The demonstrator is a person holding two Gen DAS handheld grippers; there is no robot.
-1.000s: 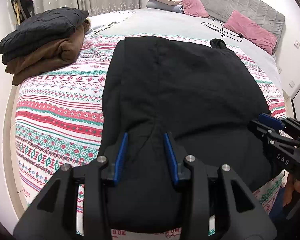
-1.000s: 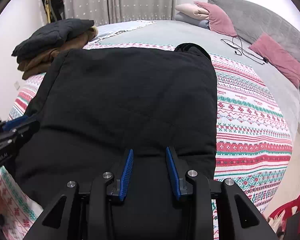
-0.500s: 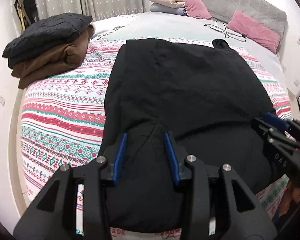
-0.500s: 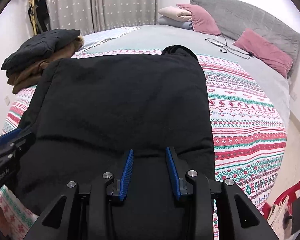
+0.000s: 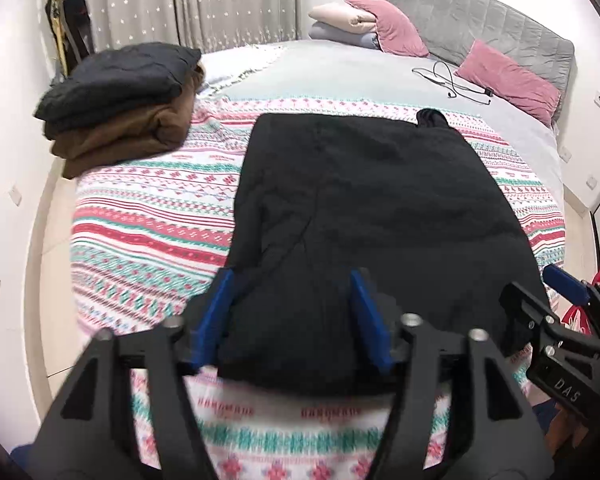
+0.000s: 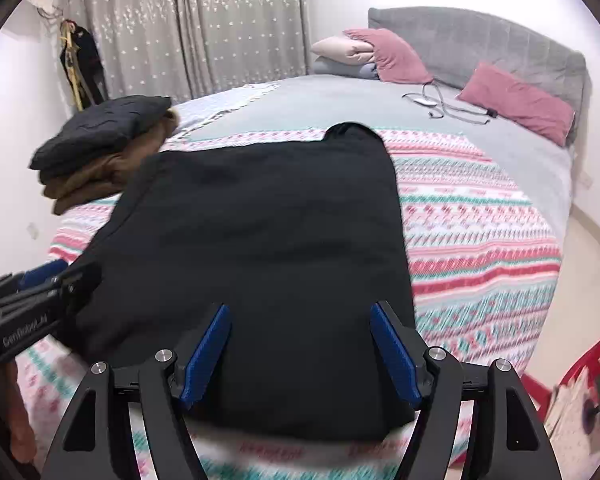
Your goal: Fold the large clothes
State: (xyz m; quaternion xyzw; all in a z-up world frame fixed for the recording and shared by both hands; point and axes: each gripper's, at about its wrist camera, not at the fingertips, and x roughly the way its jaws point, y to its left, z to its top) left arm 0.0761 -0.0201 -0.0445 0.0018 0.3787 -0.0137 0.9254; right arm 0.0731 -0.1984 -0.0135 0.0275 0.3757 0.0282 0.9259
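Observation:
A large black garment [image 5: 372, 208] lies flat and folded on the patterned blanket [image 5: 152, 216] of the bed; it also shows in the right wrist view [image 6: 268, 240]. My left gripper [image 5: 290, 308] is open, its blue fingers astride the garment's near left edge. My right gripper [image 6: 300, 340] is open, its blue fingers astride the near right edge. Each gripper shows at the side of the other's view: the right one [image 5: 560, 320] and the left one [image 6: 32, 296]. Neither grips the cloth.
A stack of folded dark and brown clothes [image 5: 120, 100] sits at the bed's far left corner. Pink pillows [image 5: 508, 76], a folded beige blanket and a black cable [image 5: 452, 84] lie by the grey headboard. A red object [image 6: 580, 364] stands at the lower right.
Both grippers have opened from a narrow gap to wide and let go of the garment's near edge. Both have pulled back slightly towards me and risen.

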